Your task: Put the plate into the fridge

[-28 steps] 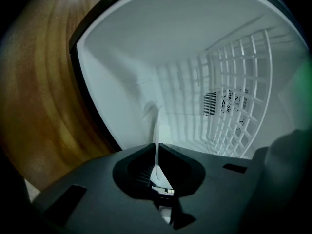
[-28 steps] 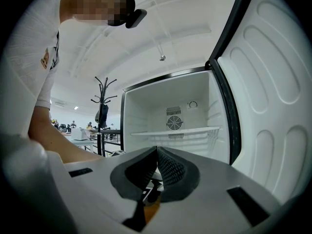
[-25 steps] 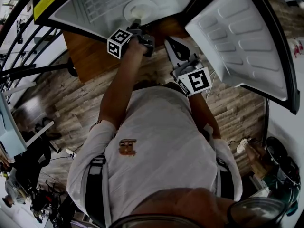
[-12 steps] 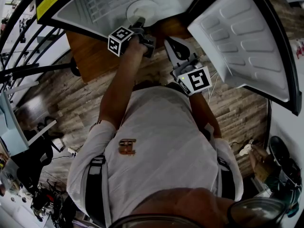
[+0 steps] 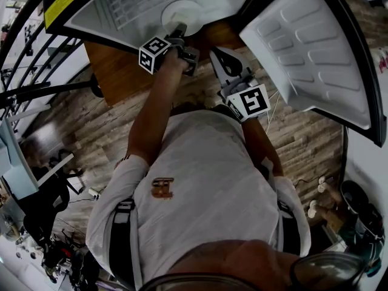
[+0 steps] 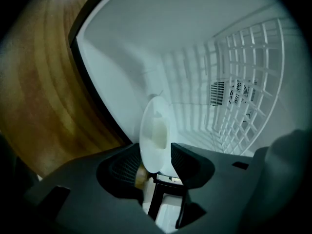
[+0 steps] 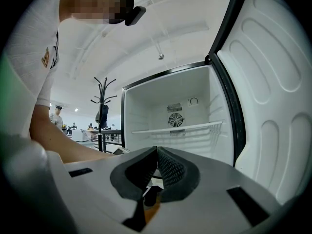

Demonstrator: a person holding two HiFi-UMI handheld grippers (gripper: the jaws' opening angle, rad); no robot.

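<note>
Now the left gripper's jaws have just been opening wide, with the plate loose between them inside the fridge. It would be best to draw straight back toward the near side without brushing the rim. The right gripper's jaws sit closed and empty.

Head camera looks steeply down; gripper cameras face the fridge.

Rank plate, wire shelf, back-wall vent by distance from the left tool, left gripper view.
1. plate: between the jaws of the left tool, which have just been opening.
2. wire shelf: right side.
3. vent: back wall, seen through shelf.
</note>
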